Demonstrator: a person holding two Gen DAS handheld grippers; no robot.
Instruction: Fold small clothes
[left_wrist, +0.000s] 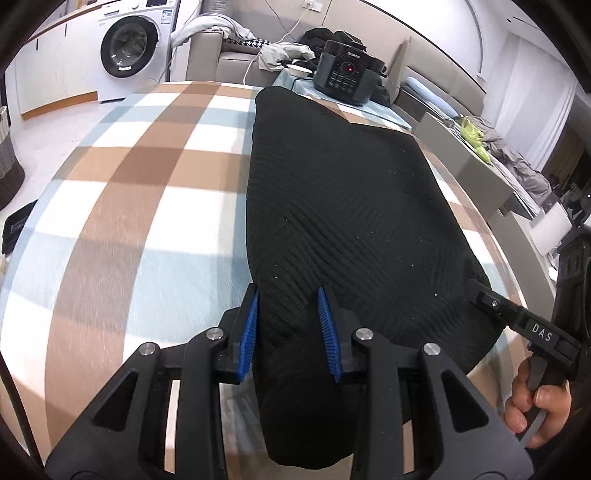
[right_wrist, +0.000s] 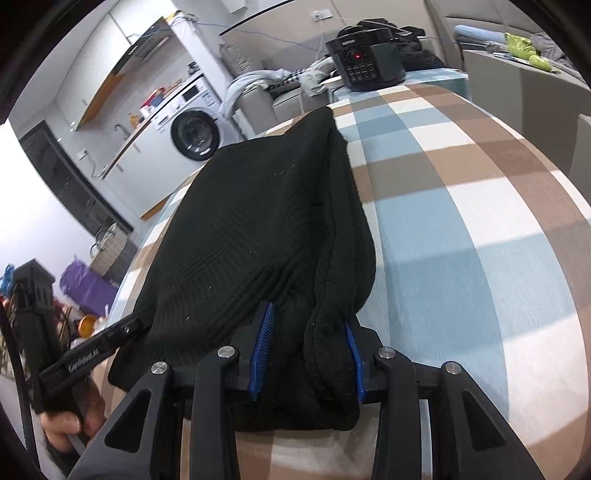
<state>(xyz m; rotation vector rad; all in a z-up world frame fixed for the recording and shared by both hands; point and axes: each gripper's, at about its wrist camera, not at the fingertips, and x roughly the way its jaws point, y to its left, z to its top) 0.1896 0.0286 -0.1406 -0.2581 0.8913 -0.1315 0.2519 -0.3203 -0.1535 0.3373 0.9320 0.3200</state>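
Observation:
A black knitted garment (left_wrist: 340, 192) (right_wrist: 258, 221) lies lengthways, folded into a long band, on a table under a brown, blue and white checked cloth (left_wrist: 129, 221) (right_wrist: 461, 221). My left gripper (left_wrist: 288, 295) is shut on the near left corner, with fabric bunched between its blue pads. At the near right corner my right gripper (right_wrist: 309, 317) is shut on the thick layered edge. Each wrist view catches the other gripper at the hem: the right gripper (left_wrist: 487, 302) and the left gripper (right_wrist: 129, 328). A person's hand (left_wrist: 535, 402) (right_wrist: 62, 424) holds each handle.
A black electric cooker (left_wrist: 347, 72) (right_wrist: 365, 62) with a red light stands at the table's far end beside a white bowl (left_wrist: 299, 70). Behind are a sofa with piled clothes (left_wrist: 236, 33), a washing machine (left_wrist: 129, 48) (right_wrist: 194, 134) and a grey counter (left_wrist: 476, 173).

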